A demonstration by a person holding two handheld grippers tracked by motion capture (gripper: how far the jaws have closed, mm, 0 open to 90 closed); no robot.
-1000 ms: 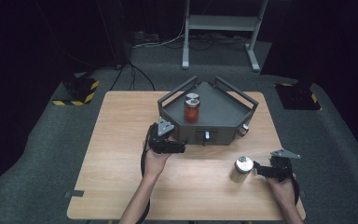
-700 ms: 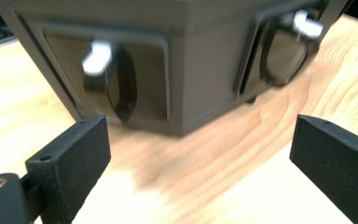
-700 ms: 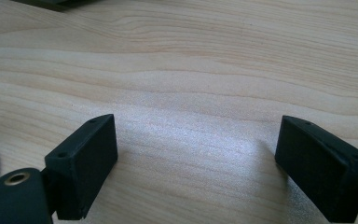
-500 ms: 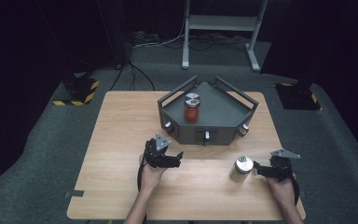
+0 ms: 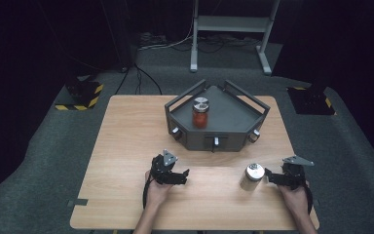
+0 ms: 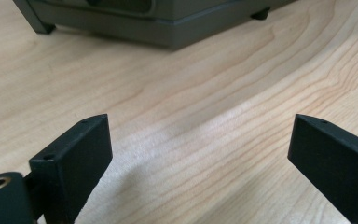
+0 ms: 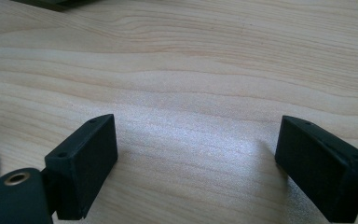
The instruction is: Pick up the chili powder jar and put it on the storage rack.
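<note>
Your left gripper (image 5: 184,176) rests low on the wooden table (image 5: 126,146) at about 7 o'clock from the grey tray (image 5: 233,122), its jaws spread wide with bare wood between them; they have just been closing a little, yet nothing sits in the gap. In the left gripper view the black fingers (image 6: 77,154) frame empty tabletop, with the tray's front wall (image 6: 168,28) at 12 o'clock, well apart from the tips.

Your right gripper (image 5: 268,176) sits near the 5 o'clock corner of the table, its jaws apart and holding nothing. Just beside its tips, at 9 o'clock from it, stands the pale jar (image 5: 251,176) with a silver lid, upright on the wood. In the right gripper view, wood grain lies between the fingers (image 7: 86,158), and a pale curved rim at the left edge may be that jar.

One red-filled jar (image 5: 200,113) already stands upright inside the tray, toward its left half. That part looks done. What looks left to you is the pale jar: it is still out on the table, not gripped, well apart from the tray. By my reading you are about halfway, with the right gripper placed to take the jar and carry it toward 11 o'clock into the tray.
</note>
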